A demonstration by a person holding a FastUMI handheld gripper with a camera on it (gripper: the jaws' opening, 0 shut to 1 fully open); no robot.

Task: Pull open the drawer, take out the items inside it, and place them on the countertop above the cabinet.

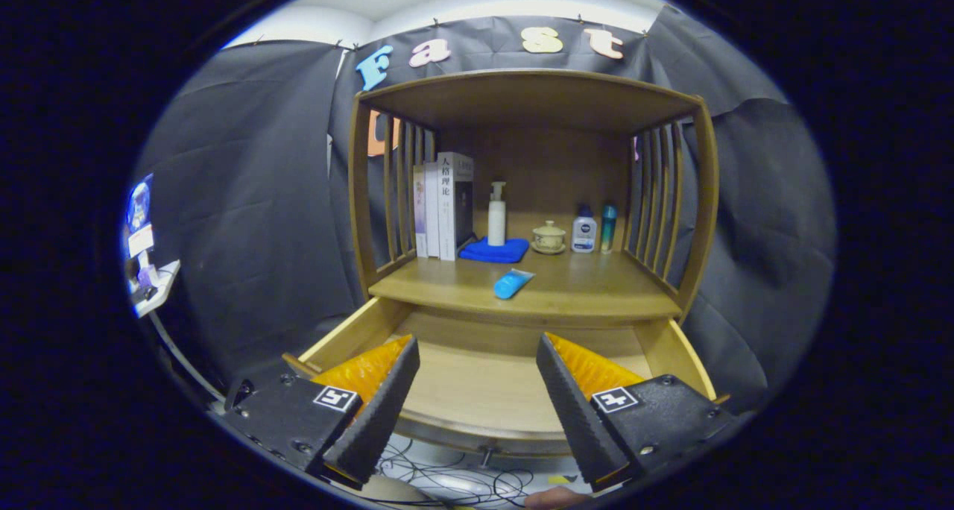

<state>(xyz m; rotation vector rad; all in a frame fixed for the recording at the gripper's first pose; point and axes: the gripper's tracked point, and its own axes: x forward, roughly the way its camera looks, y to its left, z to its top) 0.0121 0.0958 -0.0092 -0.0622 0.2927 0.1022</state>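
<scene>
Our hand-held gripper [477, 398] hangs with fingers wide apart, holding nothing, above the pulled-out drawer [484, 391]. Beyond them we see a blue tube [513, 282] lying on the surface [589, 286], well ahead, before the cloth [493, 250].

1. The drawer [477, 391] floor is partly covered by the tongs [477, 361], whose spread fingers [380, 405] hide both front corners.
2. The drawer's back end disappears under the surface [596, 290].
3. The blue cloth [493, 251] is partly hidden behind the pump bottle [496, 215] standing on it.
4. Writing on the books [446, 204] and the small bottles [584, 230] is too tiny to tell.
5. Gear on a side shelf [145, 271], far off, is blurred.
</scene>
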